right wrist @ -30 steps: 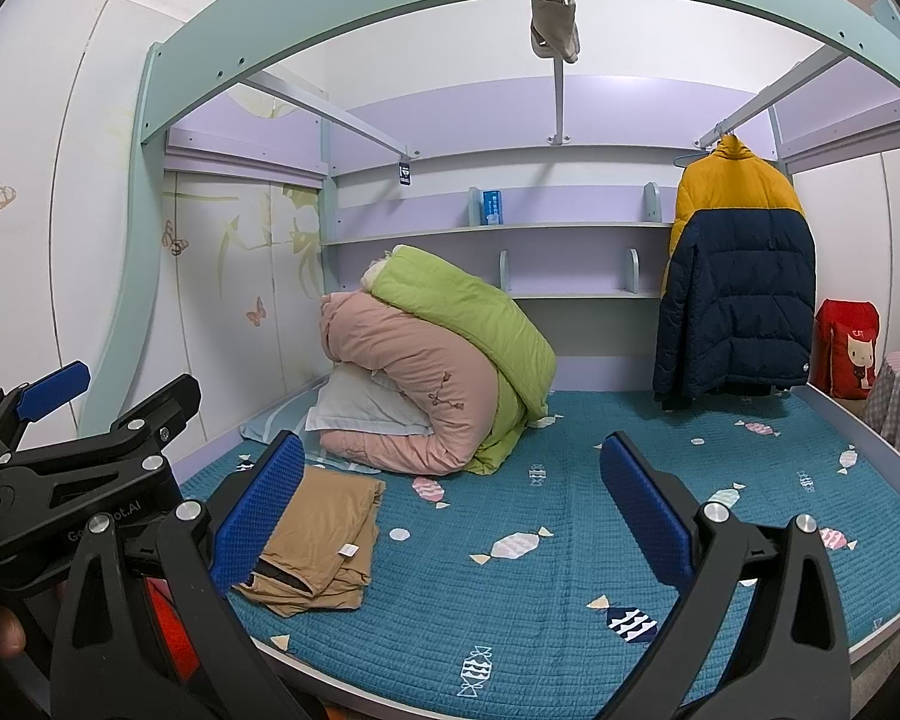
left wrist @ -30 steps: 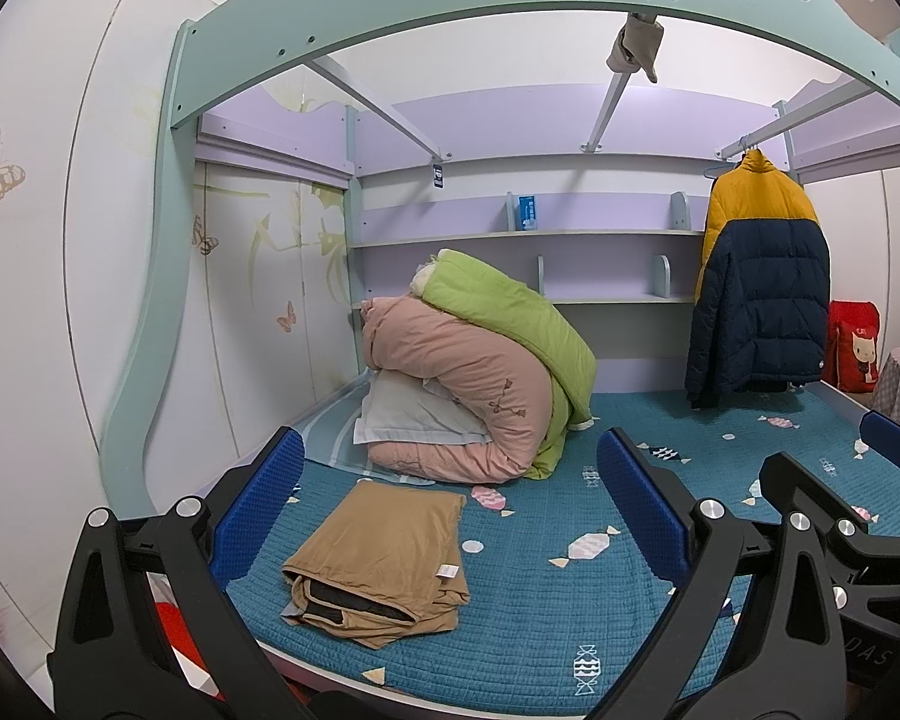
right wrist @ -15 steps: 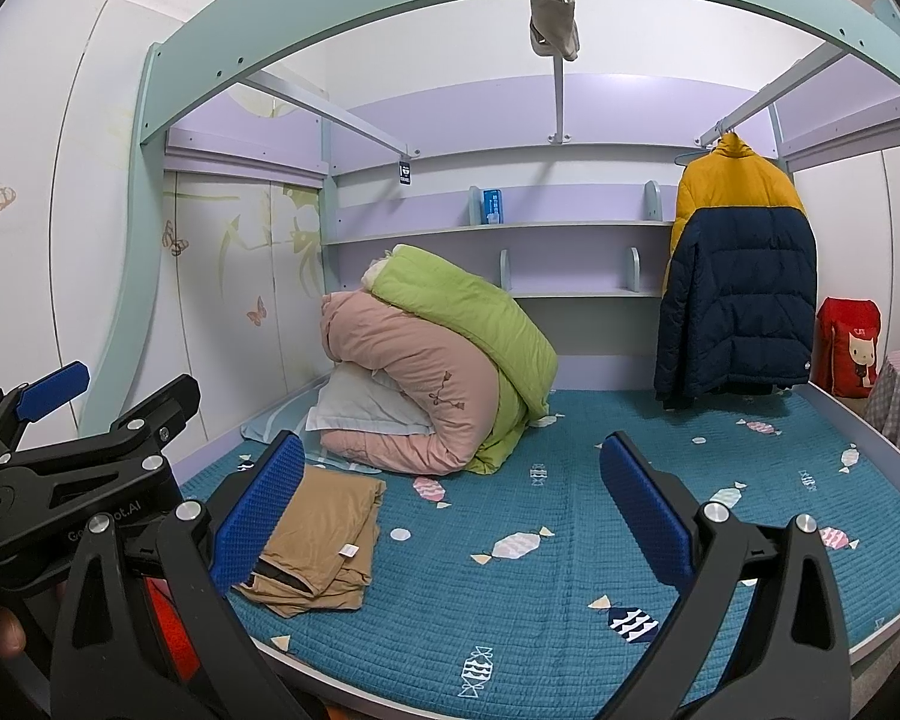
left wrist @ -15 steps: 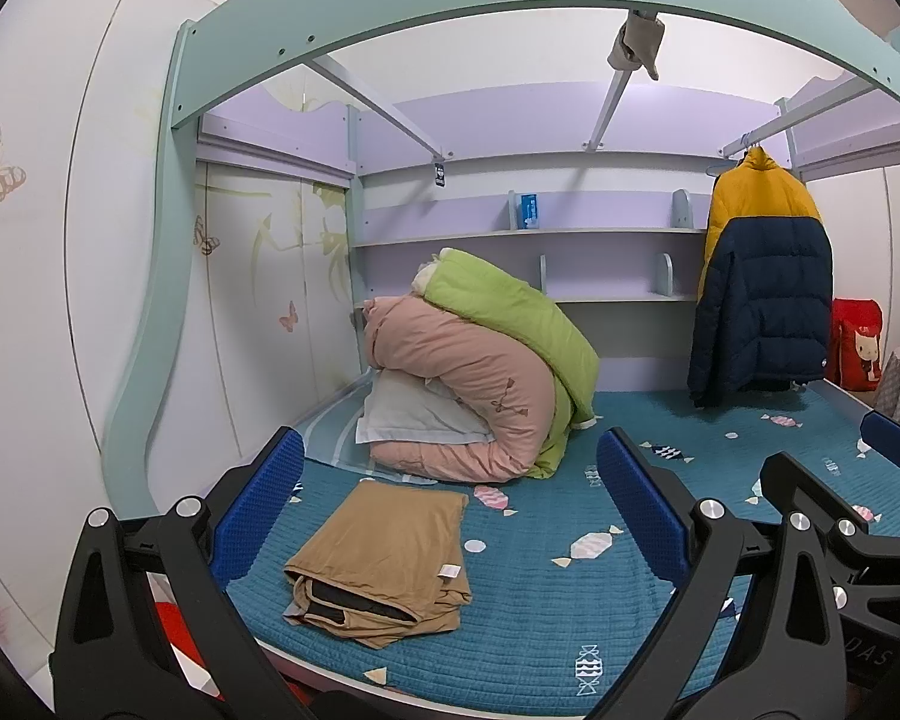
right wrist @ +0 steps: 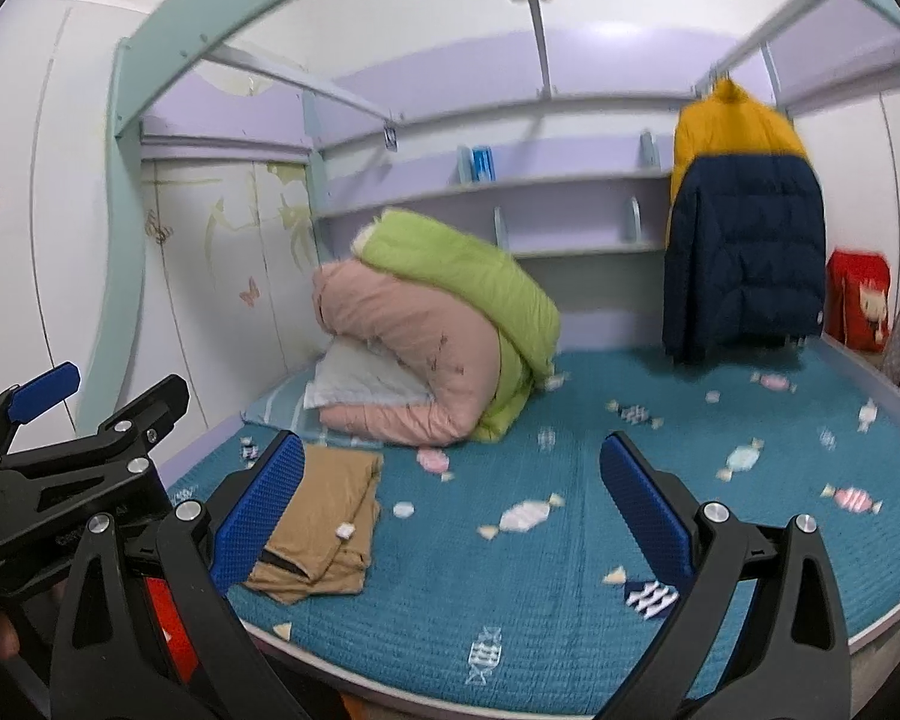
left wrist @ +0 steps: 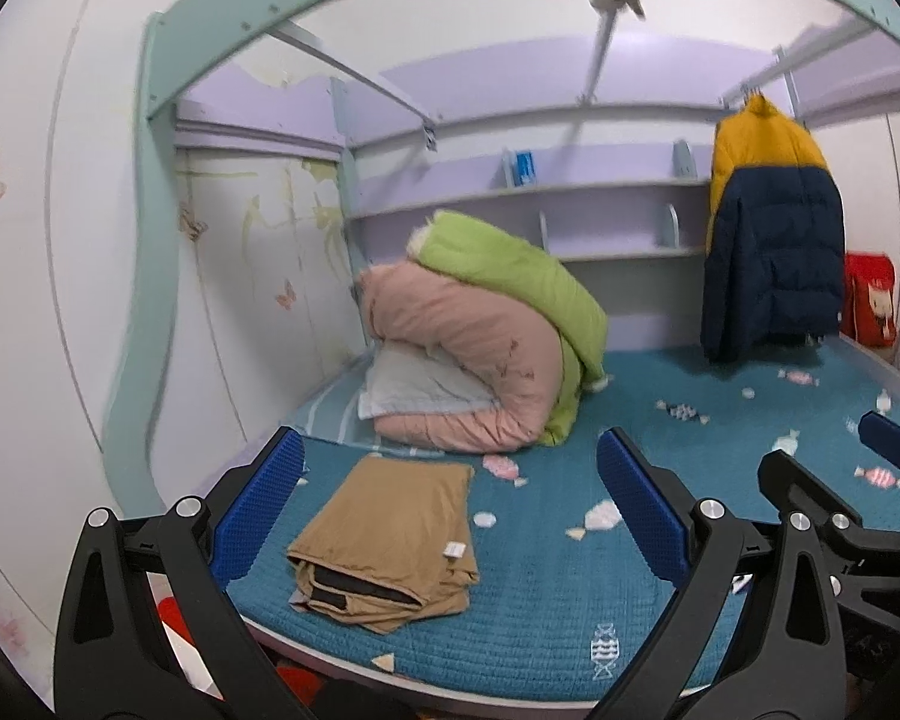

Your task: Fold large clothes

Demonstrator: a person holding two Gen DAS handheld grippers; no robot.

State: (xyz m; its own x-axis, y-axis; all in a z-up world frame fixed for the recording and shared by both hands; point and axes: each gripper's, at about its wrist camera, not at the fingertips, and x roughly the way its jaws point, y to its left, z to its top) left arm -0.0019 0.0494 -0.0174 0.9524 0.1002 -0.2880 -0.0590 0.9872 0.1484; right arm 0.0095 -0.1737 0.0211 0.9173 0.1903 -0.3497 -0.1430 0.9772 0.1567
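With both the left gripper (left wrist: 450, 498) and right gripper (right wrist: 450, 498) released and holding nothing, the folded tan garment (left wrist: 390, 540) lies at lower centre on the teal candy-print mattress (left wrist: 660, 432), below the rolled pink and green quilts (left wrist: 480, 348), with a yellow-navy jacket (left wrist: 774, 252) hanging upper right.

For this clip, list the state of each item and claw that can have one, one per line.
Tan folded garment: folded, lying flat on the bed.
Pink quilt: rolled up, leaning on the grey pillow.
Green quilt: folded, draped over the pink one.
Yellow and navy puffer jacket: hanging.
Left claw: open, empty.
Right claw: open, empty.
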